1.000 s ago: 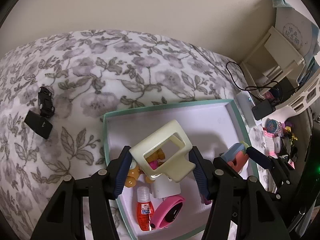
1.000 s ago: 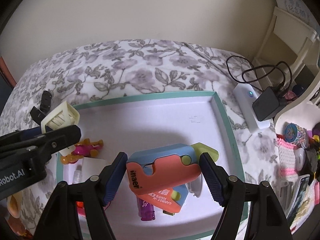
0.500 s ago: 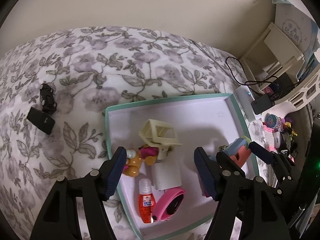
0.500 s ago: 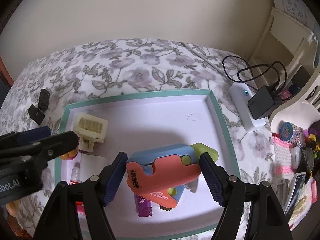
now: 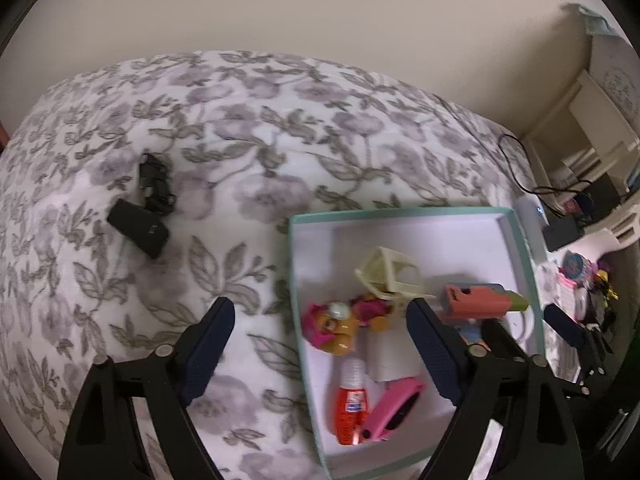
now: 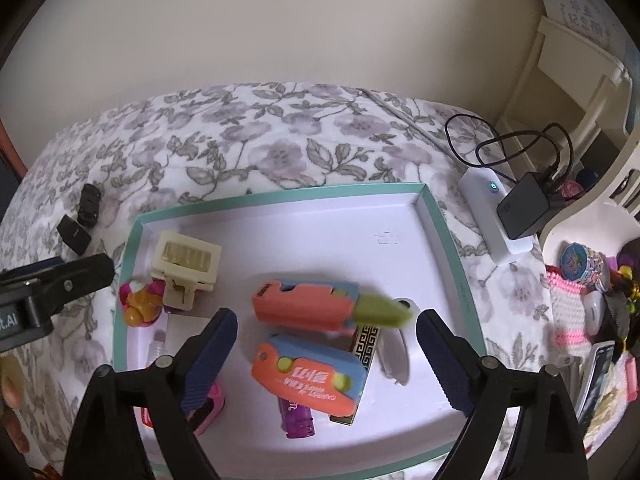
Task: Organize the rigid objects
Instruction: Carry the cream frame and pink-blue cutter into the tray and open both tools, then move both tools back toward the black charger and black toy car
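Orange-and-blue plastic carrot-knife toy (image 6: 310, 304) with a green tip lies inside the teal-rimmed white cardboard tray (image 6: 448, 240), just ahead of the right claw (image 6: 326, 354), touching neither pad. Right claw jaws have just been opening and stand spread, empty. Left claw (image 5: 320, 346) jaws have likewise just been opening, spread and empty, straddling the tray's left rim. Cream plastic frame piece (image 5: 386, 274) rests in the tray ahead of it.

Fuzzy floral cloth bedspread (image 5: 280, 140) (matt) under a smooth cardboard tray (image 6: 440, 216).
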Demonstrator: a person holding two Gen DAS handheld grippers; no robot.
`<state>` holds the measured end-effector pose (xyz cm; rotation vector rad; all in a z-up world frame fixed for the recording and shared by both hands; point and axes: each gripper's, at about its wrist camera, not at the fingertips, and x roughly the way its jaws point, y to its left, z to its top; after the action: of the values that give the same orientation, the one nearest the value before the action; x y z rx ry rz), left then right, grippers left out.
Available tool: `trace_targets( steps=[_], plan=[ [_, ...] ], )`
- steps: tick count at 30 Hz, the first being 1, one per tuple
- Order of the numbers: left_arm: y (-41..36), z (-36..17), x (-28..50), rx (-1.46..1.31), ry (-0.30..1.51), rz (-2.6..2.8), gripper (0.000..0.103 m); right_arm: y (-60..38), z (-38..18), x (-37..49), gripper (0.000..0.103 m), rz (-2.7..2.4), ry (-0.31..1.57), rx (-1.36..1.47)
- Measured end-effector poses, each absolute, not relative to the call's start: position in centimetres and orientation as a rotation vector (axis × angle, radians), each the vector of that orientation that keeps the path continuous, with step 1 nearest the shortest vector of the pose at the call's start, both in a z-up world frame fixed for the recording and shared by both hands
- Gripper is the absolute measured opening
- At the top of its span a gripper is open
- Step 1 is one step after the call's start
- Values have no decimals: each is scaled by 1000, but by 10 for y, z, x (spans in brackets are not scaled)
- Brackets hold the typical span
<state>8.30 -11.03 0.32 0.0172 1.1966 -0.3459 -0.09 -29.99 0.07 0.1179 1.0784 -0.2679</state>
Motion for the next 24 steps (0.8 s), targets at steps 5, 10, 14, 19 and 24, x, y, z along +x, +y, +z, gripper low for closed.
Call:
trace_targets(
  steps=[5, 10, 14, 19, 24],
  plan=[
    [-98, 0, 87, 57, 1159, -264, 95, -307, -3, -3, 103, -275, 1068, 190],
    [-84, -6, 91, 82, 1137, -195, 95, -313, -7, -5, 103, -281, 1065, 255],
    [-76, -10, 93, 83, 1145, -170, 95, -319, -11, -5, 103, -291, 1075, 290],
    [-69, -13, 96, 90, 1150, -133, 95, -322, -13, -7, 103, -311, 1089, 312],
    [-58, -9, 99, 76, 1138, -109, 95, -311, -5, -4, 103, -291, 1070, 295]
  ],
)
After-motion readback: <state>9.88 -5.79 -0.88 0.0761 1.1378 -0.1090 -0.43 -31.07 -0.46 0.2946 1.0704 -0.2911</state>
